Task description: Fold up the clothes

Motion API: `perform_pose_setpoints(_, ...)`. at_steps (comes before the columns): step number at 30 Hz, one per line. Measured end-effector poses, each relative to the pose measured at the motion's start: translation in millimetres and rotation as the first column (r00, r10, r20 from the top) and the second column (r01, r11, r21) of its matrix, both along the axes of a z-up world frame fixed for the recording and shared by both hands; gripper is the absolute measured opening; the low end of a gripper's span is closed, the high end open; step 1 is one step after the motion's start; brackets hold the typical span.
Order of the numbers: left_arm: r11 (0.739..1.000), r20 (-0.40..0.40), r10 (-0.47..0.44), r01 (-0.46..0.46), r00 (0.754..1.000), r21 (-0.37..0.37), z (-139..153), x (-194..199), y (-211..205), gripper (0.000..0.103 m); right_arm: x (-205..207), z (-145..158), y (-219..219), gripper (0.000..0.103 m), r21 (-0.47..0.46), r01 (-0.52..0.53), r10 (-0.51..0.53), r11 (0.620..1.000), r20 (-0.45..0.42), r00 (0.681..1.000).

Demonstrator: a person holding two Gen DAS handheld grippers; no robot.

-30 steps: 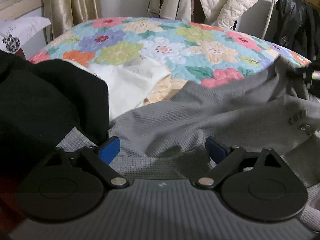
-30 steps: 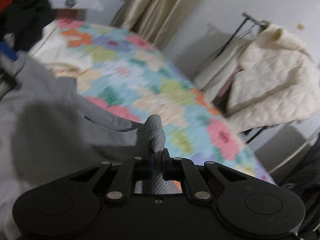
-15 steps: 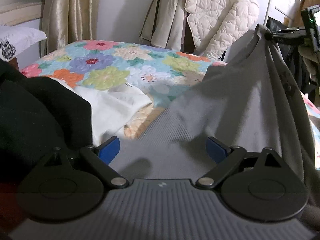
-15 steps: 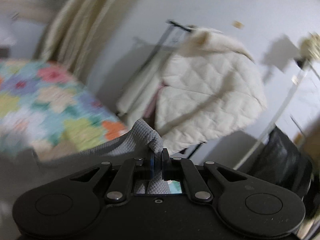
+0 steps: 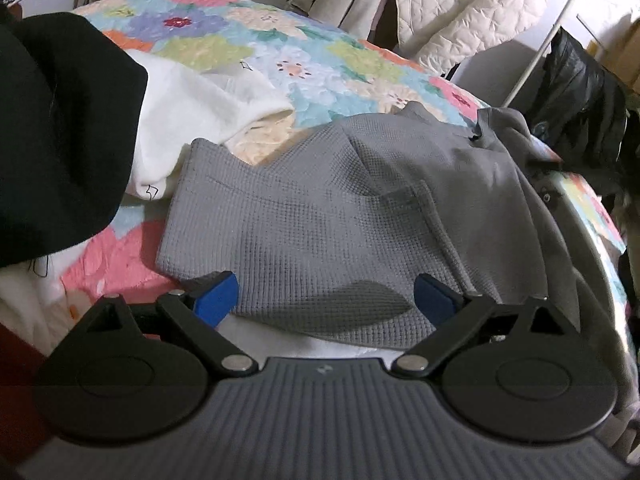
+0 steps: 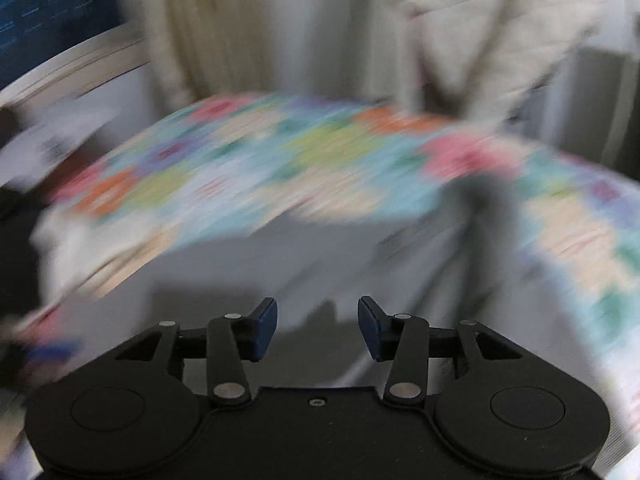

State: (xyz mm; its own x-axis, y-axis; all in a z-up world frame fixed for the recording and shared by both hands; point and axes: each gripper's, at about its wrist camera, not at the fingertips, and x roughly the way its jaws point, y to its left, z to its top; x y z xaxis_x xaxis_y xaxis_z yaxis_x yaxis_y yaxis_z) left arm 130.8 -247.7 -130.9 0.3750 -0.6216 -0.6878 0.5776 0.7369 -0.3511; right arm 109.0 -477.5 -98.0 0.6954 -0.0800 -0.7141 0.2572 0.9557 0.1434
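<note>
Grey waffle-knit shirt (image 5: 320,216) lies just ahead of both grippers' parted, empty fingers (image 5: 216,298).

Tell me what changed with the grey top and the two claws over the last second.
The right claw, shut on a bunch of the grey waffle-knit top a second ago, lifted it high, then let go and now stands open and empty. The top has dropped back onto the floral quilt, folded over. The left claw stayed open at its near edge; the black garment stayed put.

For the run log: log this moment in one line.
left gripper: open, over grey waffle-knit shirt | right gripper: open, empty | shirt on floral quilted bedspread
</note>
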Motion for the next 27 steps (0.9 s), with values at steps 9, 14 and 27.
perform_pose_setpoints(9,1.0,-0.13,0.01,-0.007,0.992,0.022,-0.5,2.0,2.3,0.098,-53.1,-17.6,145.5,0.063,0.014,-0.403,0.402,0.915,-0.116,0.908)
perform_pose_setpoints(14,0.995,-0.127,0.09,-0.095,0.988,-0.032,-7.6,-0.9,2.7,0.103,-58.9,-38.4,164.3,0.066,-0.121,-0.378,0.343,0.918,-0.237,0.909)
perform_pose_setpoints(27,0.987,0.3,0.089,-0.044,0.95,-0.152,26.2,-25.2,6.6,0.008,-74.4,-18.2,147.2,0.013,-0.004,-0.213,0.212,0.977,-0.066,0.975)
